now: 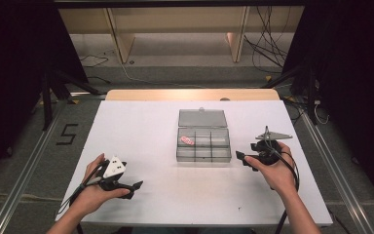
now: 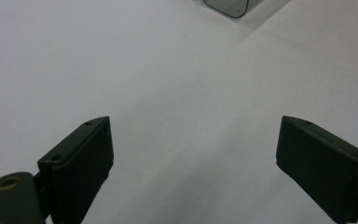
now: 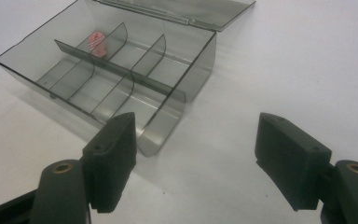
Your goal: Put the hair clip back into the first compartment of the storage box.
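Box: a clear smoky plastic box (image 1: 204,145) sits mid-bench with its lid (image 1: 202,118) laid open behind it, and dividers split it into small compartments.
Contents: a small pink-and-white piece (image 1: 187,140), perhaps a sweet, lies in the back left compartment as the high view shows it.
Right gripper (image 1: 241,159): just beside the box's right end, fingers spread wide, holding nothing.
Left gripper (image 1: 137,185): well apart from the box, low over the bare white bench (image 1: 141,122), fingers released and empty.
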Motion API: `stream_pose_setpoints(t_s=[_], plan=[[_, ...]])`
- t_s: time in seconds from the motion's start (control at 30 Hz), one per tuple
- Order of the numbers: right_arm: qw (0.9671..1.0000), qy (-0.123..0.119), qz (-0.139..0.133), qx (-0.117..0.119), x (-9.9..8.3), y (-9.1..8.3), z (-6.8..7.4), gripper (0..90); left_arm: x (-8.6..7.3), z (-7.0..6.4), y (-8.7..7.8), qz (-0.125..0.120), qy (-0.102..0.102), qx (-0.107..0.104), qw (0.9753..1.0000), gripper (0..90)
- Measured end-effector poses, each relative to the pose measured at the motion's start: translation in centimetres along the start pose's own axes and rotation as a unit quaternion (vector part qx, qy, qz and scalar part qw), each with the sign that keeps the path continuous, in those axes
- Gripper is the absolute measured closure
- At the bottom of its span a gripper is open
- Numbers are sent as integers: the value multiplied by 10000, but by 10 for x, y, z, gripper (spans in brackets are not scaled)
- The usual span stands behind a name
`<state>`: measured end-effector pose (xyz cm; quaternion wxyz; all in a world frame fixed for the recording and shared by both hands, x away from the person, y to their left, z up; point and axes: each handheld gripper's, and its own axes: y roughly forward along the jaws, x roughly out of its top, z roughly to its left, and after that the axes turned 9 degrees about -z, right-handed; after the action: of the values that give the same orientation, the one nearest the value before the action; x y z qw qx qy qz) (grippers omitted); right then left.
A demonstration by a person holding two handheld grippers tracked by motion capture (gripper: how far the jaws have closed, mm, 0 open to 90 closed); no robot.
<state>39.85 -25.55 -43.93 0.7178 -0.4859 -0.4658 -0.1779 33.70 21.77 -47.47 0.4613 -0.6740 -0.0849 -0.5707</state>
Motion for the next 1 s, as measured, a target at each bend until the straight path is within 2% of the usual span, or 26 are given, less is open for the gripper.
stream_pose_setpoints(t_s=[0.53,1.0], plan=[[10000,-20,10,-6,-24,-14,-7,303,0,0,0,-5,-9,4,10000,105],[10000,-21,-55,29,-46,-25,-7,304,1,0,0,-16,-20,-4,10000,106]])
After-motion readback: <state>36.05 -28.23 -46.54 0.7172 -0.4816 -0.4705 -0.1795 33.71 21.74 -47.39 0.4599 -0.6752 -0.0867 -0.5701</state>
